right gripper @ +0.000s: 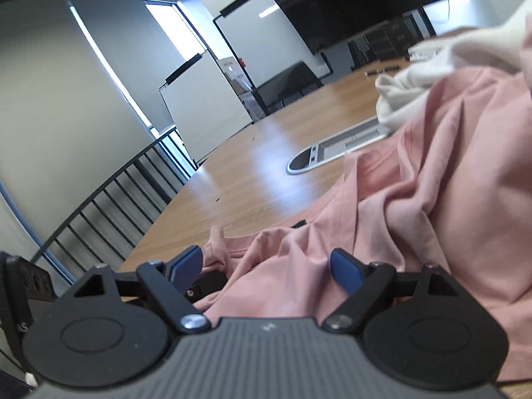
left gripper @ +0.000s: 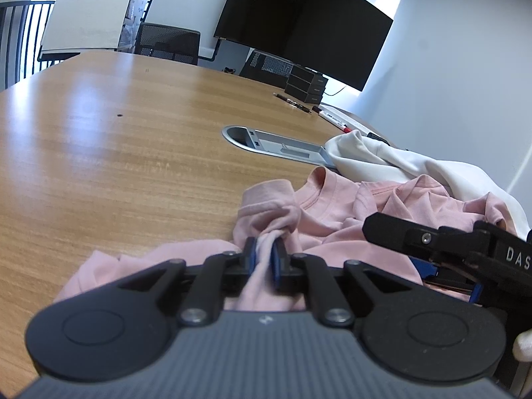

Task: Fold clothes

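A crumpled pink T-shirt (left gripper: 349,219) lies on the wooden table (left gripper: 116,153), its collar facing up. My left gripper (left gripper: 265,256) is shut on a bunched fold of the pink T-shirt at its near left edge. My right gripper (right gripper: 266,269) is open, its blue pads (right gripper: 345,271) spread over the pink T-shirt (right gripper: 432,183), with cloth lying between the jaws. It also shows in the left wrist view (left gripper: 432,242) as a black body over the shirt's right side. A white garment (left gripper: 382,159) lies behind the pink one, partly on it.
A silver cable hatch (left gripper: 276,143) is set in the table just beyond the clothes. Pens and a marker (left gripper: 329,116) and stacked black boxes (left gripper: 307,84) sit at the far edge under a large dark screen (left gripper: 306,23). Chairs, whiteboards and a railing stand beyond.
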### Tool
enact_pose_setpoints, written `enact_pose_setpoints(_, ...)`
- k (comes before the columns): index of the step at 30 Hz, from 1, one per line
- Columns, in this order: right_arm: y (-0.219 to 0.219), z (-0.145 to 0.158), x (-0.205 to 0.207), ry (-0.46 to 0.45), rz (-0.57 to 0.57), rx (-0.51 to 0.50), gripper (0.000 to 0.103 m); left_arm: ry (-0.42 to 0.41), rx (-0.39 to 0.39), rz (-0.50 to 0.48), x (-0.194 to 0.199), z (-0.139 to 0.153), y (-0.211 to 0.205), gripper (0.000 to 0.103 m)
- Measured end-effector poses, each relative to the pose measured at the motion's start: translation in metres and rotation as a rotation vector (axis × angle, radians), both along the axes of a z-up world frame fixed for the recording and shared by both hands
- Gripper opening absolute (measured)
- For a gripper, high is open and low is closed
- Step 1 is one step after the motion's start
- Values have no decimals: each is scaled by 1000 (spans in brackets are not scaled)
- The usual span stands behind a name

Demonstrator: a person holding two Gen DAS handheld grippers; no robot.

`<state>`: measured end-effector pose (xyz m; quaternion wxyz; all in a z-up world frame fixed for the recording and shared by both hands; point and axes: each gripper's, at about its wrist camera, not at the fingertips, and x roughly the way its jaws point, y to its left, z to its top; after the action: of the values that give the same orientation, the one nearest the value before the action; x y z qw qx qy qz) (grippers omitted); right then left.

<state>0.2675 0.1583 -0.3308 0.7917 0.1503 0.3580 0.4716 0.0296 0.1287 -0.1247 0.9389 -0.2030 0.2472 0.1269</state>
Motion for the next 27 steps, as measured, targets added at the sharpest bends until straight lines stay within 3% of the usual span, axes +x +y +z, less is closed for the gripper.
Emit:
enact_pose_setpoints(2,1,-2,3,14,9,-5,74,2,3,-11,0,0,-1,16)
enact_pose_setpoints(8,6,-4,4,27,18,-21,63,0,14,-5,1,-1,-3,18)
enact_pose_setpoints(13,8,-5,9,17,9,-30,60,-4,10,-1,2,-2,-2,17)
enact_pose_setpoints(22,10,0,4,-81,6,-44,57,-12,2,15,0,-2,-1,15)
enact_pose_setpoints(27,10,1,7,-80,13,-32,56,-14,1,18,0,-2,-2,15)
